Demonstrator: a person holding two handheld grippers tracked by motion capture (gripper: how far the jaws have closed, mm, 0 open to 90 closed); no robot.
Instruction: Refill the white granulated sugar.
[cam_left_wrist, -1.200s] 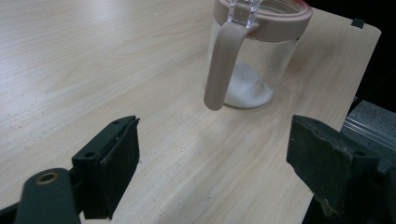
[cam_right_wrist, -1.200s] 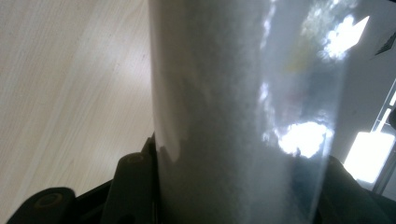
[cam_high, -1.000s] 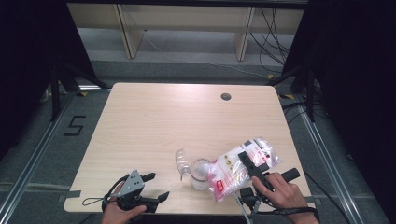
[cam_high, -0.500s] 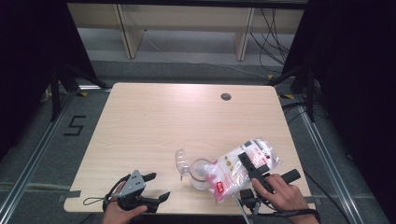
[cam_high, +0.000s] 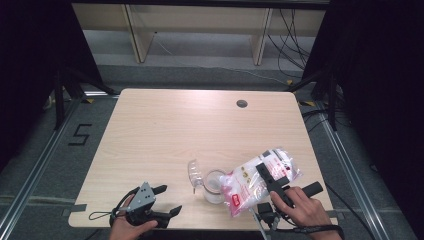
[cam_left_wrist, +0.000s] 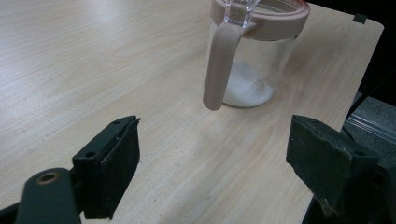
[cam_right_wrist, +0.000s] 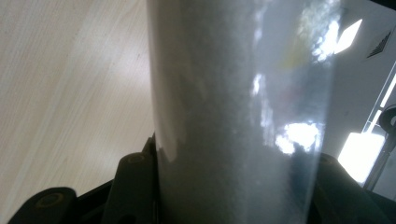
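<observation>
1. Tabletop: pale wood, work sits at the near right edge; far half bare apart from a small round hole.
2. Bag: clear plastic with white powder inside and a red label, tilted so its lower end hangs over the jar's mouth. Right tongs are clamped across its upper part, jaws about half closed on it; in the right gripper view the bag stands between the two jaws.
3. Jar: clear, pink rim, hinged lid flipped open to the left, a little white powder on the bottom. It stands just left of the bag.
4. Left tongs: resting near the front left edge, well apart from the jar, jaws wide and holding nothing.
5. Judgement, pouring step: keep the bag's opening inside the rim, raise the held end slowly so powder runs, not dumps. The free tongs could steady the jar by its handle; a light jar may tip or slide under the bag's weight.
</observation>
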